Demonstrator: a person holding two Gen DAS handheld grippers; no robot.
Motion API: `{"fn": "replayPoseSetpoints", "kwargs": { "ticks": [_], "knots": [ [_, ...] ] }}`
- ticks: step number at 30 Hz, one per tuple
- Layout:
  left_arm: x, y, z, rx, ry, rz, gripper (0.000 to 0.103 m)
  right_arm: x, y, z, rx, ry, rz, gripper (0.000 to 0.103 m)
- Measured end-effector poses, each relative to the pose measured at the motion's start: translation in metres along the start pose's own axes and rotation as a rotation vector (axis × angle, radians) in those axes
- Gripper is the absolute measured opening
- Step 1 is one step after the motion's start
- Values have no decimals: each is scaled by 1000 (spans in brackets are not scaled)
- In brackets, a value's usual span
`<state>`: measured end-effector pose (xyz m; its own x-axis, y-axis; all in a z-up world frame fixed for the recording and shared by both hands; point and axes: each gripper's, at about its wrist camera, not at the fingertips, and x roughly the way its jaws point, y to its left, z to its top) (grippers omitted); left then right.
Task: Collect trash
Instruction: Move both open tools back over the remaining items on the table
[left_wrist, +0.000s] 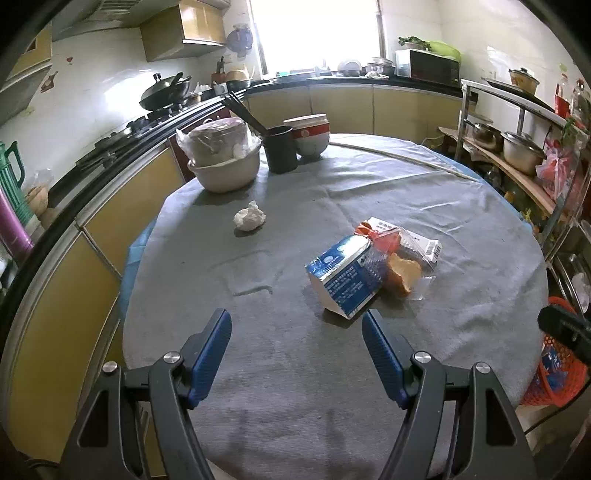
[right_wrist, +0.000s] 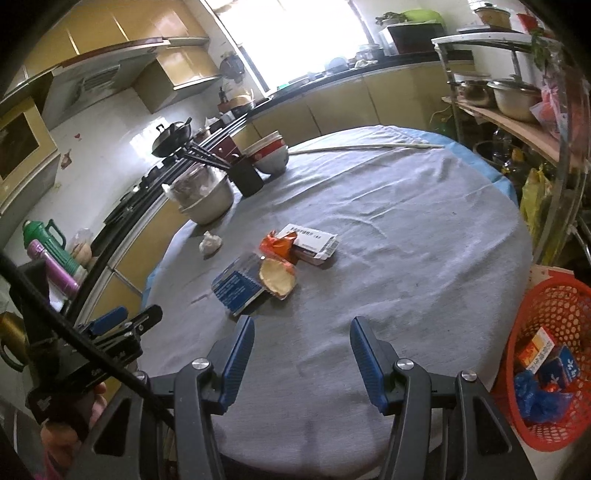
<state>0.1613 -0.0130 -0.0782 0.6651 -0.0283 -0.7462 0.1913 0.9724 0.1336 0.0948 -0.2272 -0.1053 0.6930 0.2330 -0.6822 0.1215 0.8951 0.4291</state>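
A blue and white milk carton (left_wrist: 341, 275) lies on its side on the grey round table (left_wrist: 295, 369), with a clear pack holding a piece of bread (left_wrist: 402, 271) and an orange wrapper (left_wrist: 373, 232) against it. A crumpled white tissue (left_wrist: 249, 217) lies further left. My left gripper (left_wrist: 296, 334) is open and empty, just short of the carton. In the right wrist view my right gripper (right_wrist: 302, 341) is open and empty, near the carton (right_wrist: 238, 286), the bread (right_wrist: 277, 278), the wrapper (right_wrist: 279, 243) and the tissue (right_wrist: 209, 242). An orange mesh basket (right_wrist: 554, 306) holding trash stands right of the table.
Stacked bowls (left_wrist: 223, 162), a black cup with chopsticks (left_wrist: 280, 149) and a red and white bowl (left_wrist: 308, 134) stand at the table's far edge. A long stick (left_wrist: 399, 157) lies at the back. A shelf with pots (left_wrist: 517, 147) is on the right, cabinets on the left.
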Motion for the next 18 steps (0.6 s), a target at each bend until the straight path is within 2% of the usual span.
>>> {"fn": "replayPoseSetpoints", "kwargs": {
  "ticks": [7, 11, 18],
  "knots": [
    [-15, -6, -1, 0, -10, 16, 74, -16, 2, -8, -15, -25, 19, 59],
    [-29, 3, 4, -49, -3, 5, 74, -40, -3, -11, -3, -66, 42, 59],
    [-61, 33, 13, -148, -38, 92, 74, -81, -15, -23, 9, -129, 69, 59]
  ]
}}
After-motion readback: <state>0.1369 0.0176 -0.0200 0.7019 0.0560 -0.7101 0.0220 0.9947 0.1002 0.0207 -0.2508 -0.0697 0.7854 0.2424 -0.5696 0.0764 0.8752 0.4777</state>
